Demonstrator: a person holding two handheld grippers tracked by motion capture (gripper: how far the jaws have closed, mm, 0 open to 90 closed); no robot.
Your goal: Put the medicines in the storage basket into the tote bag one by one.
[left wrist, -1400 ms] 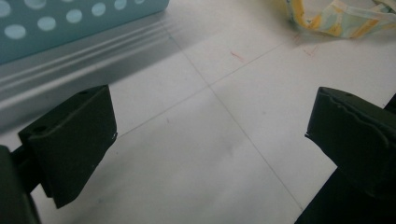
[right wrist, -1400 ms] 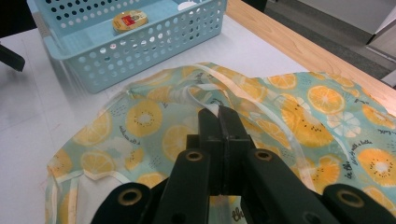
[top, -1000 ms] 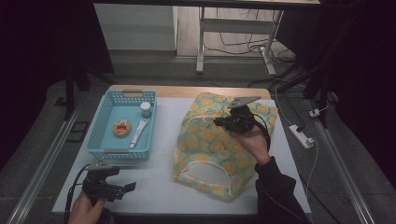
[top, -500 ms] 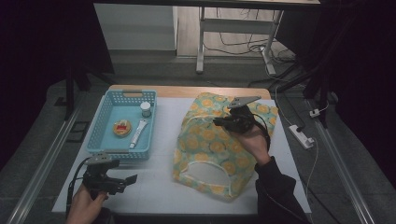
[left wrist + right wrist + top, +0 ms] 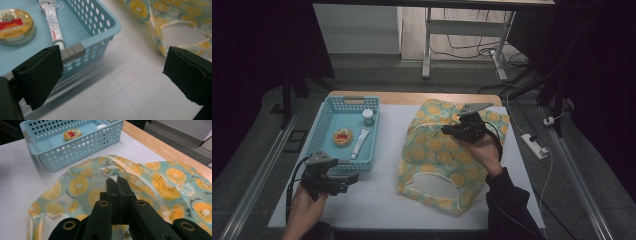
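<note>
High view: the fruit-printed fabric bag with pale trim lies flat on the white worktop, just right of the pale blue perforated plastic basket, its open mouth toward the person. The right gripper rests on the bag's far half, well away from the basket; the left gripper hangs over bare worktop just in front of the basket's near rim. In the basket lie a round tin with a red label, a white tube and a small white-capped jar.

Left gripper view: the left gripper's jaws stand wide with nothing between them. They frame the basket's near corner and, beyond it, the bag's trimmed mouth, which this view shows standing slightly open.

Right gripper view: the right gripper is closed tight, pinching a strip of white trim on the bag's top layer, a hold the high view cannot resolve. The step looks like opening the bag. To do it well, lift that layer gently toward the far side from the basket, keeping the pinch on the trim, and bring the free gripper to the mouth's lower edge.
</note>
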